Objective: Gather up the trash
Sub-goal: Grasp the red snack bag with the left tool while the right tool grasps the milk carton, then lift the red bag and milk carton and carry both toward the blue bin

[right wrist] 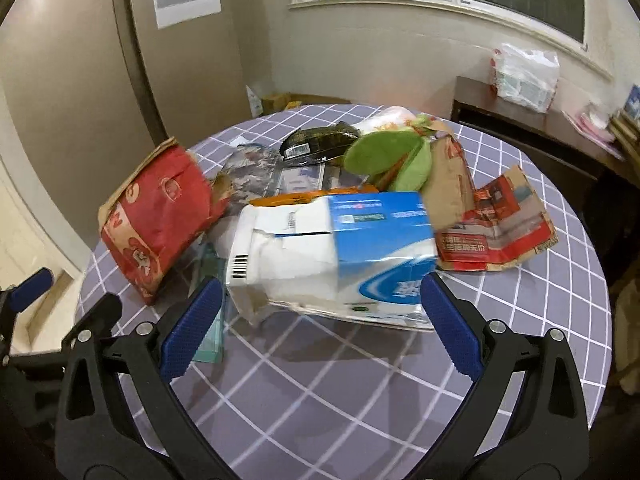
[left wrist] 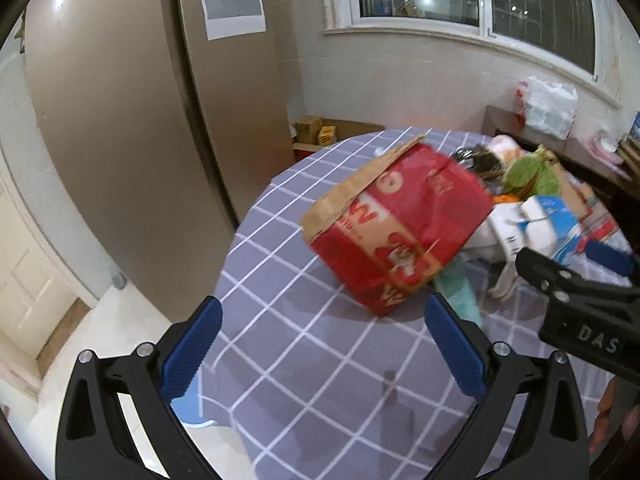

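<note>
Left claw: the left gripper (left wrist: pixel 322 350) is hanging wide open over the table (left wrist: pixel 304 380), gripping nothing.
Red bag: the red paper bag (left wrist: pixel 394 232) is lying tipped on its side just past the left fingertips, a bit to the right, with its brown open top pointing left. Nothing is sitting between it and the claw.
Right claw: the right gripper (right wrist: pixel 322 334) is also spread open and is not yet squeezing anything.
Blue and white pack: the torn tissue pack (right wrist: pixel 332 256) is lying right in front of the right claw, between its two blue pads (right wrist: pixel 192 330), close to them or maybe just touching.
Pile behind: a green floppy thing (right wrist: pixel 390 158), a dark food tray (right wrist: pixel 320 140) and a ripped brown and red paper (right wrist: pixel 492 220) are crowding behind and beside the pack.
In the way: a see-through green piece (right wrist: pixel 210 334) is lying by the right claw's left pad.
Around: a white plastic bag (right wrist: pixel 524 76) is sitting on a dark side table (right wrist: pixel 532 132) under the window, well apart from the claws.
Other claw seen: the right gripper is poking in at the right edge of the left wrist view.
</note>
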Available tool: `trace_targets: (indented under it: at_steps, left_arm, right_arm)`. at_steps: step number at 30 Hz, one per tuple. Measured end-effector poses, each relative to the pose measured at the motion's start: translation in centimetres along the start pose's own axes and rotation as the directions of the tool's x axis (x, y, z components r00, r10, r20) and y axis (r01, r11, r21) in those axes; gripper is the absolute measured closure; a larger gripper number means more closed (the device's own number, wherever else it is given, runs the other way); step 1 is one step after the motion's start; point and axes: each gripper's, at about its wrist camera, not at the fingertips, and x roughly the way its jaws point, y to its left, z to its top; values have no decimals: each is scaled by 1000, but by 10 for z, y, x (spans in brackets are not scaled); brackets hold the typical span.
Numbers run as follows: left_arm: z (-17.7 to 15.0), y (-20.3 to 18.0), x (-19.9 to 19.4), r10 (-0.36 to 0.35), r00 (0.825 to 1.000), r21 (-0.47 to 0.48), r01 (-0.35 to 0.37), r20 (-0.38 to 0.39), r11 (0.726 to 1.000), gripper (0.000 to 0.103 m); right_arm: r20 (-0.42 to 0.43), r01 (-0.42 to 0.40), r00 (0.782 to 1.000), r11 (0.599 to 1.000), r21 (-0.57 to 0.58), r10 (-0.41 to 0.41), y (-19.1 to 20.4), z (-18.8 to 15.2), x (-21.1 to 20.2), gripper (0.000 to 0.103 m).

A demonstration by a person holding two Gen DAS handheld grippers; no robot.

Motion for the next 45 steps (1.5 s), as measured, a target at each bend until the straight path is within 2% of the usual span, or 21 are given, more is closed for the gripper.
trace_targets:
  at_steps: [4,7,13,14,15,17,18,22,24,26,28,30,31,33,39,45]
  left_arm:
    - [-3,2,4,31,1000,16,-31,-2,999,4]
    - [-1,0,7,30,1000,21,-30,-4,999,4]
    - [5,-24,11,25,1000,93,-26,11,995,4]
    - [7,-30,12,28,999,109,-30,15,994,4]
    - [8,-35,12,34,999,122,-37,22,992,4]
    - [11,-50,15,56,998,171,-62,40,983,4]
    - [12,-55,17,60,997,186,-68,45,980,4]
    - [17,-71,32,135,990,242,-139,32,960,4]
    - [21,-72,33,137,990,237,-142,38,961,4]
    - [27,-69,34,133,990,220,-138,37,966,13]
    - [33,-62,41,141,990,181,-139,1,974,54]
    - [35,-53,45,107,993,139,-101,-40,985,70]
    - [36,-49,46,86,995,127,-79,-53,989,85]
    - [35,-41,42,67,996,96,-62,-51,993,87]
    - [27,-17,4,-13,1000,8,13,22,1000,88]
    - [14,4,-34,-115,990,-83,121,84,989,90]
  right_arm:
    - [-29,51,998,997,-61,-53,20,4,14,6]
    - [-14,155,988,983,-103,-157,25,4,23,6]
    - [12,157,987,987,-18,-157,-3,-1,14,6]
    - [19,157,987,988,-4,-157,-7,-3,11,11]
    - [25,147,989,989,16,-147,-14,-5,7,23]
    - [21,127,992,990,59,-128,-26,-9,2,37]
    - [23,117,993,991,71,-119,-30,-9,3,41]
    - [14,95,995,992,87,-97,-37,-8,4,42]
    - [14,90,996,992,85,-92,-38,-6,6,43]
    - [14,87,996,993,81,-89,-38,-6,7,43]
    - [16,80,997,994,76,-82,-38,-7,7,46]
    - [13,80,997,994,68,-81,-37,-9,5,47]
    - [13,79,997,995,64,-80,-37,-11,3,48]
    - [19,86,996,995,56,-87,-36,-12,-1,55]
    - [57,101,993,994,43,-103,-33,-16,-20,64]
    - [115,64,991,997,41,-68,-25,-20,-55,64]
